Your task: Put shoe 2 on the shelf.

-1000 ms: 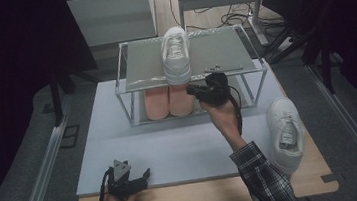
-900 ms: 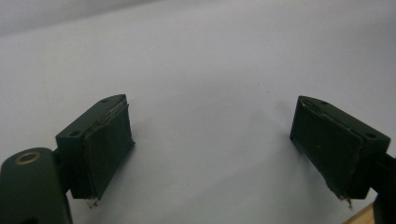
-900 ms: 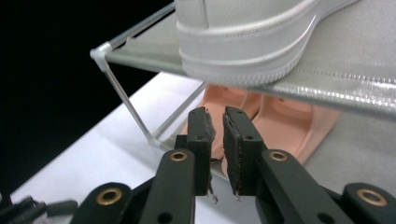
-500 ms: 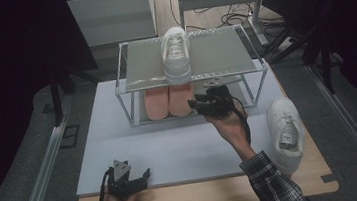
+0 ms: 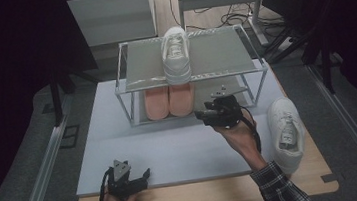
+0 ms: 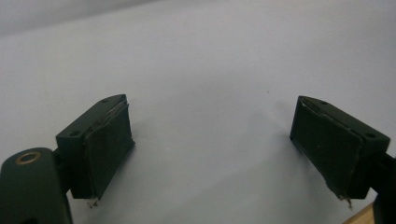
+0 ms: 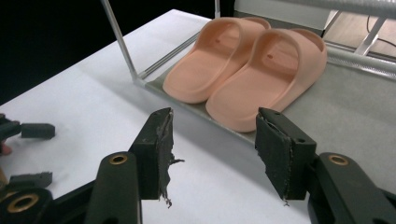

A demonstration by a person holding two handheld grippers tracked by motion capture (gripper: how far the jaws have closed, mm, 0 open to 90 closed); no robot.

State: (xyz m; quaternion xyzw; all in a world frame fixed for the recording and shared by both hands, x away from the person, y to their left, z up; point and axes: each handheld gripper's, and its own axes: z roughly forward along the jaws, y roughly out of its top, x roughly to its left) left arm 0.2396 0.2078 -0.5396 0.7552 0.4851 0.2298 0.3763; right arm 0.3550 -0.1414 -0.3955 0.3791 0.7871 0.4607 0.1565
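Right gripper sits just off the rack's lower shelf; its jaws have just been opening, nothing between them. We see the white sneaker on the top shelf (second one on the table's right edge). Left gripper gapes wide and empty over the white mat.
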